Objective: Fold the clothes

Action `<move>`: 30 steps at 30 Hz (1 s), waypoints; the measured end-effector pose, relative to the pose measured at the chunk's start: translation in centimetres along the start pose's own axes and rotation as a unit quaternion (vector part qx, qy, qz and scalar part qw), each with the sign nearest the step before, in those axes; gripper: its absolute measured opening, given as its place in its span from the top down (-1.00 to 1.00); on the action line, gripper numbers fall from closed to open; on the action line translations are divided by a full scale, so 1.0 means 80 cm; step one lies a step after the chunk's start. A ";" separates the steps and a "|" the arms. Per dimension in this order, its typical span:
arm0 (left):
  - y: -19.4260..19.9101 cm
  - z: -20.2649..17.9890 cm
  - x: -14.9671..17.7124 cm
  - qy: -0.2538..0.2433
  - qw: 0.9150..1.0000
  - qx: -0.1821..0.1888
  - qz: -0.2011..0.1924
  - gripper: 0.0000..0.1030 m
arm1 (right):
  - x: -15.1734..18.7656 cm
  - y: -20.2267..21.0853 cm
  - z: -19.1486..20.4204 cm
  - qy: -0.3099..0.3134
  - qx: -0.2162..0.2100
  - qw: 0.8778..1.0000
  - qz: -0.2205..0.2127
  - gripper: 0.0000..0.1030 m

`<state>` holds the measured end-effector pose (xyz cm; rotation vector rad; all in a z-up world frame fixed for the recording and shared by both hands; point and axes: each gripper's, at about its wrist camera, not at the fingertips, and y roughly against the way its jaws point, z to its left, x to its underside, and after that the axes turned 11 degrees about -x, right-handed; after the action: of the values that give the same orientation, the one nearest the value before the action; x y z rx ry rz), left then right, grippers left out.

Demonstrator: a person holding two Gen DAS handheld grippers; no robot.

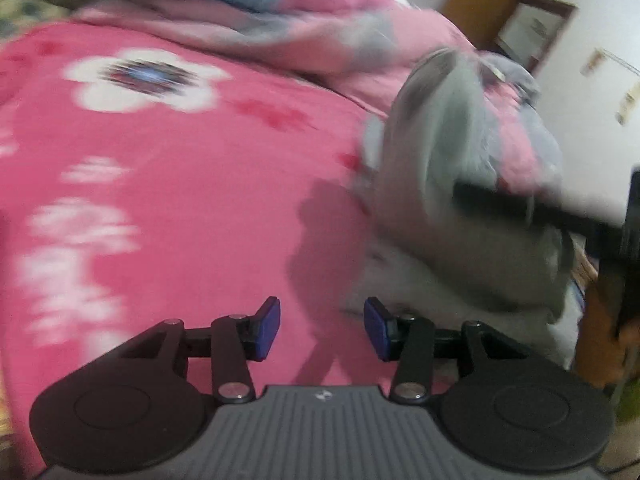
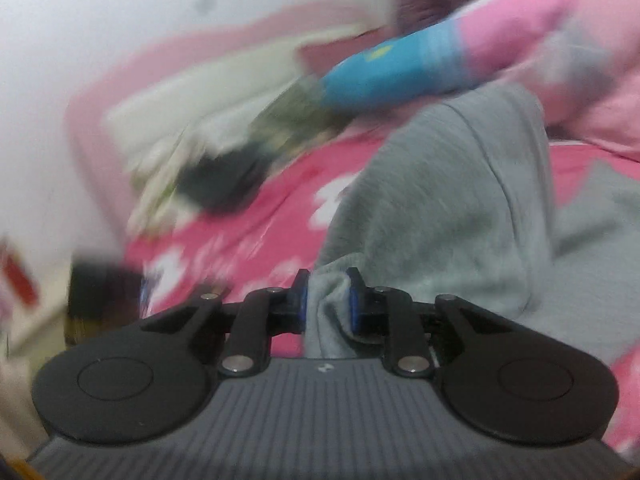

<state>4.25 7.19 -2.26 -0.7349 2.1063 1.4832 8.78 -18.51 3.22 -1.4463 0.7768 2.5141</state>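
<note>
Right gripper: fingers pinching a bunched edge of the grey garment; cloth wads up between the pads. Left gripper: fingers spread, nothing between them, hanging over the pink bed cover just left of the garment.

Garment location: on the bed. One part is lifted and draped in a hump from the right gripper; the rest lies flat on the cover to the right and beyond. In the left view a raised grey fold stands up at right with a dark bar across it, likely the right gripper's arm, too blurred to be sure.

Handling, my read: soft fleecy knit, light, zero stiffness, sags and bunches from any single pinch. Not slippery, pads bite well. Not fragile. One hold gives a droopy hump; a flat fold needs a second hold on a hem or seam apart from the first.

Beyond the garment: pink-and-blue quilt heaped at the far side. Both views motion-blurred; fold stage not readable.
</note>
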 end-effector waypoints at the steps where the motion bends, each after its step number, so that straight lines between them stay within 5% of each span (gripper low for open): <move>1: 0.010 0.013 0.001 0.013 1.000 -0.007 -0.005 0.08 | 0.009 -0.017 0.008 0.008 -0.005 1.000 0.016 0.66; 5: 0.031 0.043 -0.001 0.053 0.998 -0.026 -0.018 -0.03 | 0.046 -0.068 0.032 0.024 0.000 0.997 0.079 0.59; 9: 0.036 0.046 -0.003 0.058 0.998 -0.023 -0.017 -0.06 | 0.060 -0.056 0.059 0.026 0.000 0.995 0.098 0.05; 13: 0.032 0.030 -0.002 0.046 0.999 -0.005 -0.022 -0.11 | 0.038 0.010 0.062 0.002 -0.017 1.000 0.026 -0.51; 16: 0.026 0.019 0.002 0.040 0.999 0.005 -0.019 -0.11 | 0.017 0.061 0.042 -0.030 -0.003 0.998 -0.048 -0.65; 21: 0.034 0.025 0.002 0.055 0.998 0.011 -0.022 -0.09 | 0.003 0.059 -0.028 -0.105 0.052 0.991 -0.056 -0.64; 23: 0.039 0.028 0.001 0.062 0.998 0.014 -0.023 -0.09 | 0.004 0.044 -0.051 -0.132 0.053 0.989 -0.038 -0.46; 25: 0.044 0.032 0.000 0.069 0.997 0.016 -0.025 -0.09 | 0.012 0.023 -0.057 -0.138 0.041 0.990 -0.012 0.14; 30: 0.057 0.042 -0.002 0.088 0.995 0.025 -0.028 -0.10 | 0.026 0.015 -0.002 -0.062 0.006 0.998 -0.020 0.34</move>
<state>1.59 11.63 -0.05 -0.9291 2.2228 1.3751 7.36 -19.87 1.85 -1.2745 0.7335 2.5368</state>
